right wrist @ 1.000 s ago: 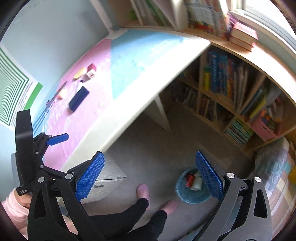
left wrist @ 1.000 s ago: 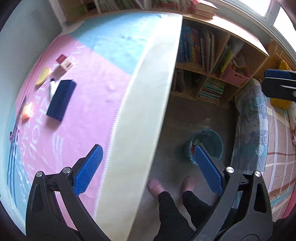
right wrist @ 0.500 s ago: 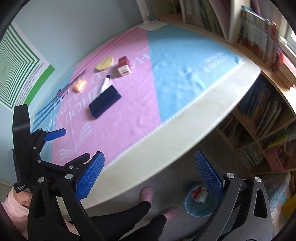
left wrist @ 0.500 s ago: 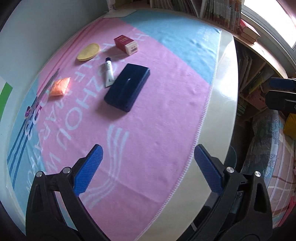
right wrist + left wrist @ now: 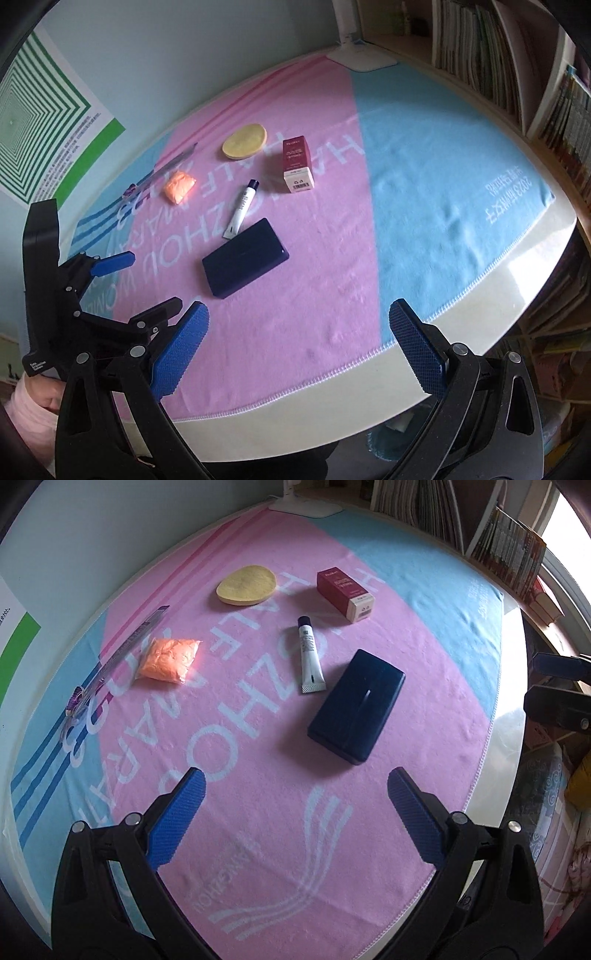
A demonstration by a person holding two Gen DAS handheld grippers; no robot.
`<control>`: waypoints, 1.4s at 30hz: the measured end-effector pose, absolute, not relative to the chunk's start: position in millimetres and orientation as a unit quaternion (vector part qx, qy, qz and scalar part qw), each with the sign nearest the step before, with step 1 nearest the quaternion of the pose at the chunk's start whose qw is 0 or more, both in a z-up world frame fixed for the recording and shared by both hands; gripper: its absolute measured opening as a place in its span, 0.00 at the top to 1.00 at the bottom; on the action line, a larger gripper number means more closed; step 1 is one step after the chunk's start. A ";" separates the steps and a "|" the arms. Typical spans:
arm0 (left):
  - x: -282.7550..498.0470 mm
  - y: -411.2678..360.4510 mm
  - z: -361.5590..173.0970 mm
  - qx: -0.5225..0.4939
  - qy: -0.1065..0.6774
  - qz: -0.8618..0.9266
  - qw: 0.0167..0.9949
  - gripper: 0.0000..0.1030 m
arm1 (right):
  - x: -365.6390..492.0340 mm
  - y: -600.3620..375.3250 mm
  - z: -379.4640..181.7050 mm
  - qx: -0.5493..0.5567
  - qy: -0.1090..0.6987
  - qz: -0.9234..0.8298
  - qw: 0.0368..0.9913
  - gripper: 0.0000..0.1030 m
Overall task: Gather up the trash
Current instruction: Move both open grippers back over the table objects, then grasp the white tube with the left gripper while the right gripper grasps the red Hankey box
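Note:
On a pink and blue cloth (image 5: pixel 258 812) lie an orange crumpled packet (image 5: pixel 168 659), a yellow round sponge (image 5: pixel 245 585), a white tube (image 5: pixel 310 655), a dark red box (image 5: pixel 345 592) and a dark blue case (image 5: pixel 356 705). They also show in the right wrist view: packet (image 5: pixel 179 187), sponge (image 5: pixel 244 141), tube (image 5: pixel 242 206), box (image 5: pixel 296 164), case (image 5: pixel 244 257). My left gripper (image 5: pixel 295 812) is open and empty, above the cloth just short of the case. My right gripper (image 5: pixel 297 343) is open and empty over the table's front edge; the left gripper (image 5: pixel 110 291) shows at its left.
A knife-like tool (image 5: pixel 122 653) lies at the cloth's left edge. A white lamp base (image 5: pixel 364 55) stands at the back. Bookshelves (image 5: pixel 480 48) line the right side. A teal bin's rim (image 5: pixel 384 448) peeks out below the table edge. The right gripper (image 5: pixel 557 690) shows at the right.
Both grippers have swung up from the floor and bin to over the table. The objects on the cloth now sit closer and more central. Both stay open.

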State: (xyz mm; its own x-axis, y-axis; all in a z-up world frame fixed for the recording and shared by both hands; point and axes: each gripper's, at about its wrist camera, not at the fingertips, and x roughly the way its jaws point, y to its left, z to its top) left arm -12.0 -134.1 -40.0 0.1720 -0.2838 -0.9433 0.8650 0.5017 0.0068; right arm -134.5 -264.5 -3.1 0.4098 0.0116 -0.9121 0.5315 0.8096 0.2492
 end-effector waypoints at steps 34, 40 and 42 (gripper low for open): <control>64.4 -224.7 -96.1 0.244 0.560 -0.352 0.709 0.33 | 8.5 -353.0 -74.5 0.233 0.588 -0.027 0.774 0.25; 56.8 -229.7 -96.2 0.269 0.538 -0.361 0.713 0.44 | 23.3 -345.4 -84.3 0.214 0.601 -0.022 0.770 0.45; 57.4 -229.4 -95.1 0.268 0.535 -0.365 0.713 0.51 | 26.2 -345.2 -88.9 0.214 0.606 -0.023 0.766 0.58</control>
State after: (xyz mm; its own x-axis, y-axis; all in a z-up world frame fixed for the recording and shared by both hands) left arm 57.4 -229.4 -95.1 0.1605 -0.2339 -0.9589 0.8076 0.5897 -0.0087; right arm 26.2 -345.2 -88.9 0.2645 0.2240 -0.9380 0.2951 0.9072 0.2999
